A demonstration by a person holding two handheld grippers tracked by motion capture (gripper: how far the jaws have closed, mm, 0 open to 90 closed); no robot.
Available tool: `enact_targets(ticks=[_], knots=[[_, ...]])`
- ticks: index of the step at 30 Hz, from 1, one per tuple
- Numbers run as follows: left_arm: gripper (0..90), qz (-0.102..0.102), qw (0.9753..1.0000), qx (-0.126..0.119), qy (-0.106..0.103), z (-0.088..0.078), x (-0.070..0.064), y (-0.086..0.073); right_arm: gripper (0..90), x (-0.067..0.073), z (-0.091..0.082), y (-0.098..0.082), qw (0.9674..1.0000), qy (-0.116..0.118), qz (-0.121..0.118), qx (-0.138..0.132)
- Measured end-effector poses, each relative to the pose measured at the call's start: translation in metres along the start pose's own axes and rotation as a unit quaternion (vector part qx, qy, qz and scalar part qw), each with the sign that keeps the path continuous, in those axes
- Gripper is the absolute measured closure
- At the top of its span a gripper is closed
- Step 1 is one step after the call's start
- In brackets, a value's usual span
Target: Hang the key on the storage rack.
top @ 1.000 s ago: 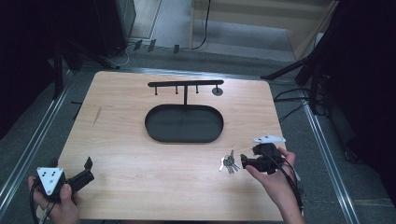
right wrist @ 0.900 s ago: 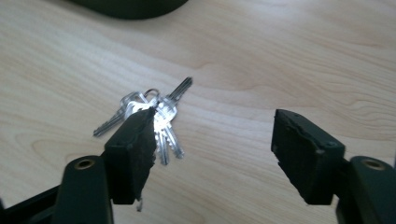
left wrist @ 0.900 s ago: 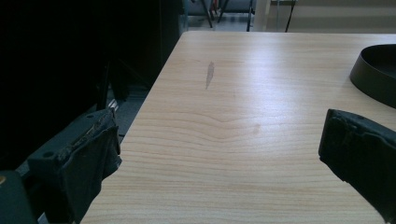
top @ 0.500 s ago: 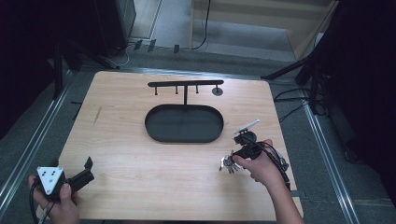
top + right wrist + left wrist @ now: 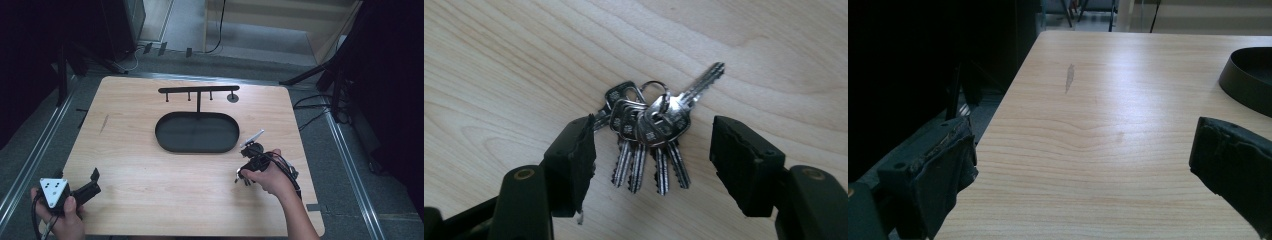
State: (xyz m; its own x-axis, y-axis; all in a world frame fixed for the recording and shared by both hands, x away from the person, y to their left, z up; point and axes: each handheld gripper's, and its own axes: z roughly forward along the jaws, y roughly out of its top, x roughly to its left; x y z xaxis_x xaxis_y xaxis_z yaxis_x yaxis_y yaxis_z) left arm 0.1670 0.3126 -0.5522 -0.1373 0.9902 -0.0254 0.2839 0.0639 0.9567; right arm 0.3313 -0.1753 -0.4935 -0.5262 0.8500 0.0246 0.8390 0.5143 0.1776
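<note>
Right gripper view showed the key bunch [image 5: 649,132] flat on the wooden table [image 5: 499,55], your right gripper [image 5: 651,160] had tipped down over it, jaws spread either side, left gripper [image 5: 1083,185] unmoved, jaws wide apart.

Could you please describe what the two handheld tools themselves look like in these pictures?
Both are black. The left tool carries a grey triangular plate with dark dots on top; its pads look worn. The right tool has blocky black pads, brass-coloured screws, a grey plate and dark cables trailing along the bare forearm.
</note>
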Motion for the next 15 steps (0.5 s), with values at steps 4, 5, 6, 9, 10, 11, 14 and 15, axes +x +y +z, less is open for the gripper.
enact_targets(ticks=[4, 5, 6, 9, 10, 11, 14, 15], knots=[[0.0, 0.0, 1.0, 0.002, 0.0, 0.0, 0.0, 0.0, 35.8, 0.0, 0.009, 0.0, 0.9996, -0.008, 0.008, 0.026], [0.0, 0.0, 1.0, 0.002, 0.0, 0.0, 0.0, 0.0, 35.8, 0.0, 0.009, 0.0, 0.9996, -0.008, 0.008, 0.026], [0.0, 0.001, 1.0, 0.003, 0.0, 0.0, 0.0, 0.0, 38.2, -0.002, 0.01, 0.0, 0.9994, -0.012, 0.02, 0.025], [0.0, 0.001, 1.0, 0.004, -0.001, 0.0, 0.0, 0.0, 42.7, -0.003, 0.012, -0.002, 0.9992, -0.016, 0.026, 0.024], [0.0, 0.001, 1.0, 0.004, 0.0, 0.0, 0.0, 0.0, 43.6, -0.003, 0.013, -0.002, 0.9992, -0.014, 0.026, 0.027], [0.0, 0.001, 1.0, 0.004, 0.0, 0.0, 0.0, 0.0, 46.2, -0.004, 0.013, -0.003, 0.9992, -0.006, 0.028, 0.027], [0.0, 0.001, 1.0, 0.004, -0.001, 0.001, 0.0, 0.0, 56.1, -0.004, 0.012, -0.006, 0.9997, 0.001, 0.015, 0.02], [0.0, 0.002, 1.0, 0.004, -0.001, 0.0, 0.0, 0.0, 58.5, -0.003, 0.011, -0.007, 0.9997, 0.001, 0.013, 0.02]])
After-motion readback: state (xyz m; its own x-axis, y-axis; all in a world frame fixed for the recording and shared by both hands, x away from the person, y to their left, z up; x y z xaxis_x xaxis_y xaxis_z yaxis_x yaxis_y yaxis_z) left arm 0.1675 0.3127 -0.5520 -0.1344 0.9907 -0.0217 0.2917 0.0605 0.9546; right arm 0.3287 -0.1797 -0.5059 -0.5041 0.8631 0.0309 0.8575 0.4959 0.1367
